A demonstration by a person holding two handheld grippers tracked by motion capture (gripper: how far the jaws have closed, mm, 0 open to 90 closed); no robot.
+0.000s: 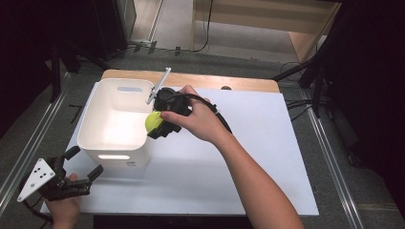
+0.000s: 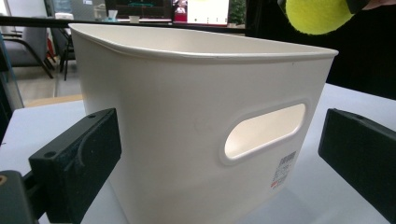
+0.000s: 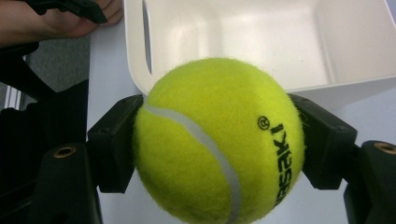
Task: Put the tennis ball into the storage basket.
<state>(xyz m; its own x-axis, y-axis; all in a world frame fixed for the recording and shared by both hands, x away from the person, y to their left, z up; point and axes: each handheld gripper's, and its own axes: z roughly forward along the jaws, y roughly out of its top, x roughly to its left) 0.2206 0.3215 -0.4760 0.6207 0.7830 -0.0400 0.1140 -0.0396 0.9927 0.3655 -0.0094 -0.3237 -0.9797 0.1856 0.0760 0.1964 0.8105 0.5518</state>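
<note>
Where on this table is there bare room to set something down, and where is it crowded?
Free: the white tabletop right of the white plastic bin, up to its far and right edges, and the near strip beneath the forearm. The bin's floor looks bare too. Crowded: the bin's right rim, where the right gripper holds the yellow-green tennis ball, and the near-left corner by the open left gripper.

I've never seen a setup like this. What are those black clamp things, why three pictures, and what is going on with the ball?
A person holds a hand-operated two-jaw gripper in each hand. One picture comes from a camera fixed above the table; the other two come from cameras riding on each gripper, looking along its jaws. On the white tabletop stands an empty white plastic bin with handle cut-outs. The right gripper is clamped on a yellow tennis ball, held above the bin's near right rim. The left gripper waits open, holding nothing, at the table's near left corner, pointed at the bin's side.
</note>
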